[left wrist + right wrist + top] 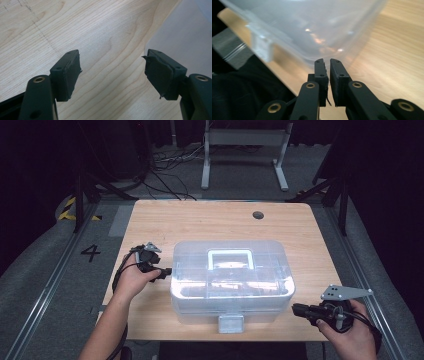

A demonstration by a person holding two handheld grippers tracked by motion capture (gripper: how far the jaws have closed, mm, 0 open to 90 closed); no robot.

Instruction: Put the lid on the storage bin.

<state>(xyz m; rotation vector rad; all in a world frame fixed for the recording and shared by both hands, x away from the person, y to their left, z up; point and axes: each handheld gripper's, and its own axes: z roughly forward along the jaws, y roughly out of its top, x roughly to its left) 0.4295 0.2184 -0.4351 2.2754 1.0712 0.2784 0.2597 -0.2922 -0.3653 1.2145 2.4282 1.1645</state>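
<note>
High view: a clear plastic box [230,282] sits centre frame on the table [200,220], left gripper [162,271] at its left wall, right gripper [296,309] off its lower right corner. Left gripper view: the 2 jaws gape wide, nothing between, box at right. Right gripper view: jaws nearly together, empty, box wall above.

A clear plastic storage box [231,282] with a white handle [230,258] on its lid and a front latch [231,323] sits on the wooden worktop [200,222]. The left gripper [167,271] is at the box's left side, its tip touching or just beside the wall. The right gripper [296,309] points at the box's front right corner, just beside it. A round hole [258,215] lies near the worktop's far edge.
</note>
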